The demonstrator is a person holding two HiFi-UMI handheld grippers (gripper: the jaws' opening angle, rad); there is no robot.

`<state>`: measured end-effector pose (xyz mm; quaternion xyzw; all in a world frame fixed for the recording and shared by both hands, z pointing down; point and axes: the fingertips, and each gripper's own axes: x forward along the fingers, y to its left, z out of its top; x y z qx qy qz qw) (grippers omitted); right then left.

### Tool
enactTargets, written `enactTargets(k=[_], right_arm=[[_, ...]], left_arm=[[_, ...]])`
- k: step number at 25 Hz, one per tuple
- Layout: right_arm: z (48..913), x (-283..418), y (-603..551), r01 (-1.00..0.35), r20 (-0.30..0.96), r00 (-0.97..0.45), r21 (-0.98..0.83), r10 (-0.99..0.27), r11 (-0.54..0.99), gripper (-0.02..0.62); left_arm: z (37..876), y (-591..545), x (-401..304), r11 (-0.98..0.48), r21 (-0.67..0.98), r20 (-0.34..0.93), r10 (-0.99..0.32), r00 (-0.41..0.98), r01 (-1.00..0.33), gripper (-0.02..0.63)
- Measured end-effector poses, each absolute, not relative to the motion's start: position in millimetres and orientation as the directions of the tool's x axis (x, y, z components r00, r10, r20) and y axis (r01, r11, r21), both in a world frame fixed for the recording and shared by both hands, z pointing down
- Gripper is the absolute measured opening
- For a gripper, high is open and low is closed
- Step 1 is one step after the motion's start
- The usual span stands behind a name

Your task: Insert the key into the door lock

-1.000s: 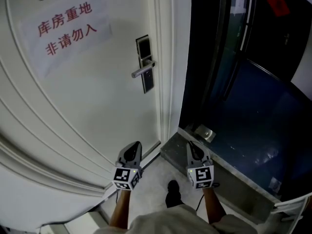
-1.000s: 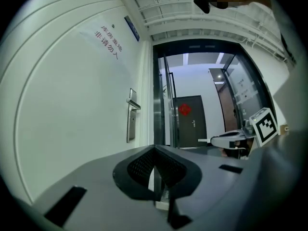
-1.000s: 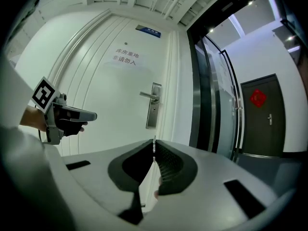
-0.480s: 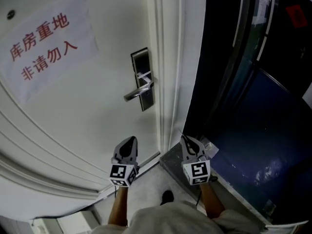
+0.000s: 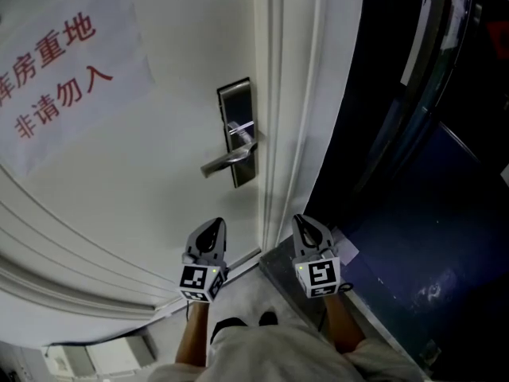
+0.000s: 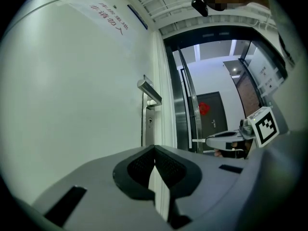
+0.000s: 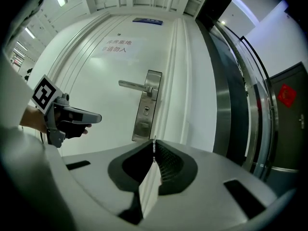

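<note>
Evidently an approach: the key is gripped and the lock is not yet reached.

The white door (image 5: 159, 181) fills most of the head view, with a paper notice (image 5: 56, 78) at 10 o'clock. The steel lock plate (image 5: 238, 130) sits near the door's edge under its lever handle (image 5: 227, 161), well apart from both tools. At 5 o'clock from the plate, the right hand-held gripper (image 5: 302, 225) has its jaws pressed together on the key (image 7: 154, 150). The thin blade juts past the tips, probably held edge-on to line up with the keyhole (image 7: 146, 110) at its 12 o'clock. At 7 o'clock, the left hand-held gripper (image 5: 213, 229) is closed on nothing, likely kept free for the handle.
</note>
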<state>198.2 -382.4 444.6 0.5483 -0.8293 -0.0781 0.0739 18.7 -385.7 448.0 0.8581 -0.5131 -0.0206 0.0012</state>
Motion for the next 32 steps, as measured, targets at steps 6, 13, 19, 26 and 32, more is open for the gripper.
enactTargets(k=[6,13,19,26,32], right_arm=[[445,185,-399,-0.900,0.040,-0.359,0.249,-0.932,0.357,0.029],[433,166,-409,-0.886,0.031,-0.322,0.341,-0.946,0.313,0.029],[417,148,-420,-0.802,0.013,-0.324,0.526,-0.946,0.282,0.029],[393,135,-434,-0.615,-0.012,-0.327,0.762,-0.945,0.203,0.029],[386,120,-444,-0.392,-0.029,-0.347,0.912,-0.938,0.117,0.029]], left_arm=[[453,-398,11,-0.507,0.035,-0.018,-0.862,0.506,-0.861,0.018],[447,-403,-1,-0.557,0.029,-0.030,-0.831,0.556,-0.830,0.018],[446,-404,-10,-0.569,0.043,-0.037,-0.822,0.568,-0.821,0.018],[438,-406,-16,-0.572,0.008,-0.058,-0.819,0.571,-0.820,0.018],[436,-405,-20,-0.562,-0.003,-0.055,-0.826,0.561,-0.827,0.018]])
